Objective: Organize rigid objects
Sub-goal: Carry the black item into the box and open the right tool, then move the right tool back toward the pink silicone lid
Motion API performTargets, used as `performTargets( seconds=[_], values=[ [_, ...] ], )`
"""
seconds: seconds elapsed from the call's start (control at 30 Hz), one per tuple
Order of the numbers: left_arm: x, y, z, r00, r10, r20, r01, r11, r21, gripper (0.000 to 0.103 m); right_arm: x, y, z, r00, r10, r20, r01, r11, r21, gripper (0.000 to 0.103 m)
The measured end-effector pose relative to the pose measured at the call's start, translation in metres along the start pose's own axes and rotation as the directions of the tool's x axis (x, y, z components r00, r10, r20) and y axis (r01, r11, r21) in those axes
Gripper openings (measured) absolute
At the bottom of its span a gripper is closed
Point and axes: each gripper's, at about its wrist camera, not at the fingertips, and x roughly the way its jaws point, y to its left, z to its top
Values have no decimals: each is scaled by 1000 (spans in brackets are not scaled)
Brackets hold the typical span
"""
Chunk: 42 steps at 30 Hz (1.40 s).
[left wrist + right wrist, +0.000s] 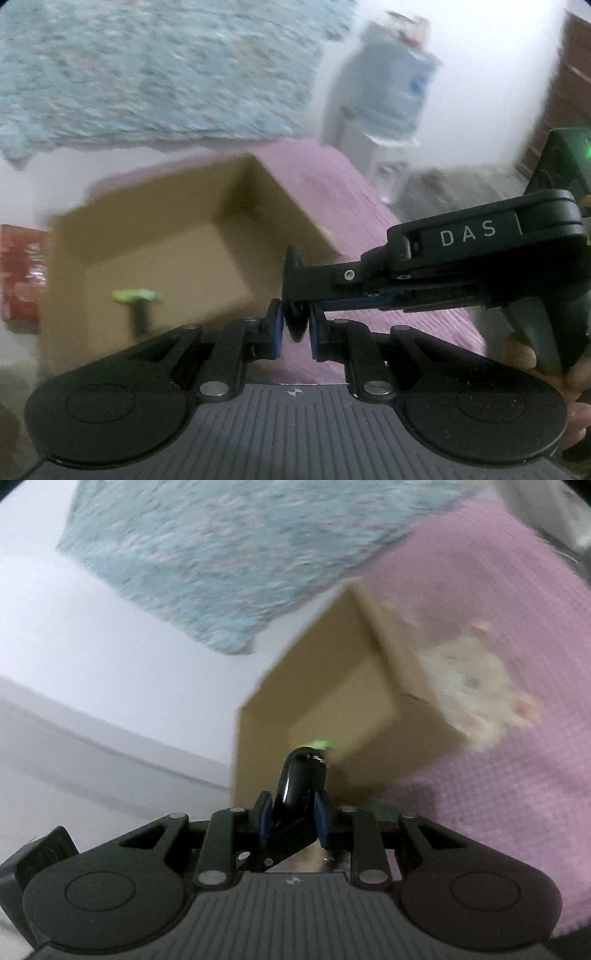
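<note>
Jaws, left gripper (296, 326): nearly closed, blue pads pinching the thin lower edge of a black glossy object (295, 317).
Jaws, right gripper (291, 821): set narrow, pads clamped on the wider body of the same black glossy object (301, 779).
Object location: held between both grippers, above the pink mat (332, 192), just short of the open cardboard box (155, 258).
Box contents: one item with a green top (136, 295); blurred, identity unclear.
Stiffness: judged rigid; no flex visible under either grip.
Weight: judged light to moderate.
Surface: glossy, likely slippery; a small metal ring (320, 759) shows near its tip.
Hold point: the broad body gives better purchase than the thin edge.
Risk: object may twist if one grip releases first.
</note>
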Motion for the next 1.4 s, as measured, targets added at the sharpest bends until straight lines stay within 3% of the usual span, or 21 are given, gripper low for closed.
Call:
performTargets(
  seconds=[0.1,0.23,0.33,0.43,0.6,0.73,1.03,1.2,1.4],
  values=[
    [1,36,12,998,64,-12,-64,997,-50,13,42,28,28,997,41,-61,-43,999,-31,27],
    [28,85,27,987,117,-107,-132,980,-146,13,116,43,62,983,49,-177,-51,999,-6,27],
    [60,115,33,970,132,-202,-174,963,-207,13,170,38,81,964,24,-264,-11,999,51,27],
    [81,128,32,946,187,-265,-242,951,-192,14,211,31,91,946,-6,-324,38,995,91,27],
    [96,140,25,915,238,-327,-304,937,-169,14,239,14,88,923,-34,-382,87,989,122,28],
    [95,145,24,911,247,-331,-317,932,-178,15,251,2,86,912,-16,-411,95,981,172,29],
    [64,132,31,935,246,-256,-298,935,-191,19,231,3,82,926,53,-375,33,975,219,29],
    [26,114,32,960,223,-169,-254,948,-191,25,173,15,82,947,113,-302,-57,980,190,29],
    [-16,88,17,985,163,-57,-171,966,-193,39,85,16,60,973,152,-174,-126,980,153,29]
  ],
)
